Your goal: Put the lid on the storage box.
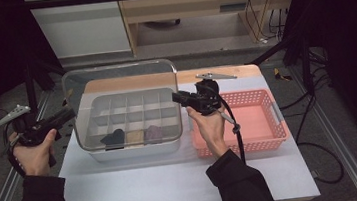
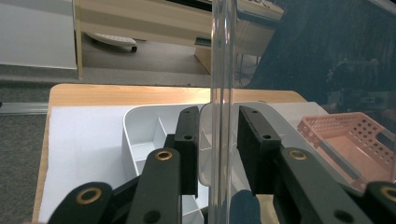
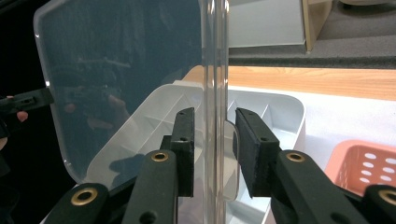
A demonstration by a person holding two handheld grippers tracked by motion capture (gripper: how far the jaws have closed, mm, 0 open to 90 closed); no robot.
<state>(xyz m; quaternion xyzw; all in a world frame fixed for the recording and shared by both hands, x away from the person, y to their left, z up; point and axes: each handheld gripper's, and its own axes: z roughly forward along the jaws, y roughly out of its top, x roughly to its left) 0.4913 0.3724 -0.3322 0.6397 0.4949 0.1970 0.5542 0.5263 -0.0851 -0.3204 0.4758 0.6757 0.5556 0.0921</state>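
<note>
In the middle of the high view a white compartment box [image 1: 136,147] sits on the white table [image 1: 185,180], and a clear lid [image 1: 121,104] stands tilted over it, its top edge toward the upper part of the frame. Through the lid, three of the box's front cells hold small things: a dark item [image 1: 112,137], a tan item [image 1: 134,137] and a purplish item [image 1: 153,133]; the remaining cells look empty. The left gripper [image 1: 70,113] reaches the lid's left edge and the right gripper [image 1: 176,96] its right edge. In each gripper view the jaws straddle the lid's rim with a gap on both sides, parted and not clamping. At centre right a pink basket [image 1: 271,138] stands just beside the box, with nothing in it.
</note>
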